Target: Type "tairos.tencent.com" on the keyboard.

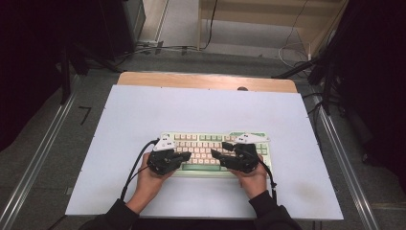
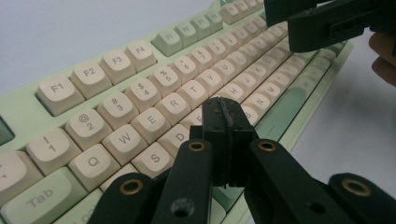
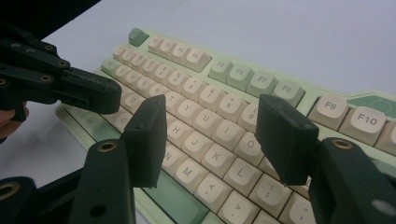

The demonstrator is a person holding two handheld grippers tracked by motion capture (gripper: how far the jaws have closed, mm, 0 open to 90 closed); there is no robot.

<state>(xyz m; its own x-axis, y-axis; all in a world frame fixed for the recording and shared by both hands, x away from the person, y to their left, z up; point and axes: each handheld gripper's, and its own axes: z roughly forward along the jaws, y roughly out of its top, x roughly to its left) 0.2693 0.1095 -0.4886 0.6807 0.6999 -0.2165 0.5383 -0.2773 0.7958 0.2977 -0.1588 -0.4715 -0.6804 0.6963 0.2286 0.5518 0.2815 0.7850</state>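
Green-cream keyboard [image 1: 215,143] mid-table, bare white table [image 1: 143,105] beyond, left gripper [image 2: 225,112] pressed together, right gripper [image 3: 210,135] spread above keys.

A pale-green keyboard [image 1: 218,146] with cream keycaps lies flat on the table's near middle.

keyboard [image 1: 216,148]: key legends too small in high view; lower middle hidden under both grippers.
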